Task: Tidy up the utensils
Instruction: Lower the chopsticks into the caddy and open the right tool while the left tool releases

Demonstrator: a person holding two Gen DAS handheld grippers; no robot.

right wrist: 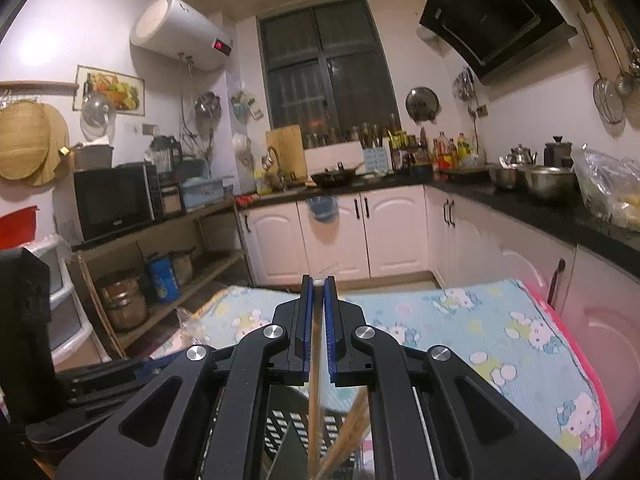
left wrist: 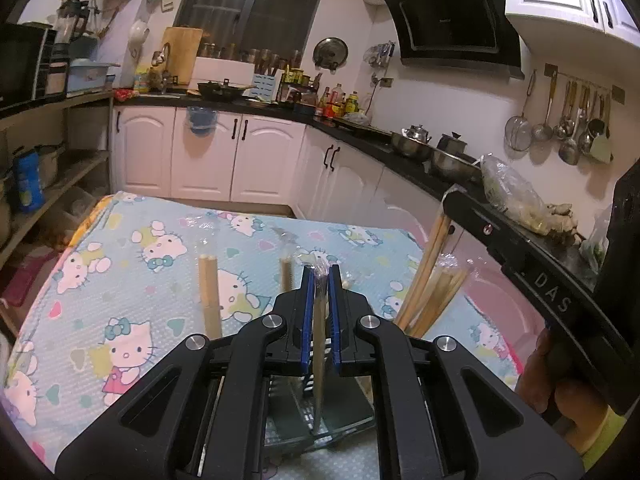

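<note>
While both grippers hang over a table spread with a cartoon-cat cloth (left wrist: 132,280), each one pinches a pair of wrapped chopsticks. The left gripper (left wrist: 321,276) has its blue pads closed on a wrapped chopstick pair (left wrist: 319,344) that stands nearly upright, its lower end reaching down into a slotted black holder (left wrist: 316,408) just below the jaws. To its right, the right gripper (left wrist: 452,200) grips the top of another chopstick pair (left wrist: 430,252), which leans beside a wrapped bundle of chopsticks (left wrist: 436,300) standing in the holder. More wrapped chopsticks (left wrist: 209,292) stand to the left. From the right wrist view, the right gripper's pads press on a thin stick (right wrist: 314,400) running down toward the holder (right wrist: 288,428).
</note>
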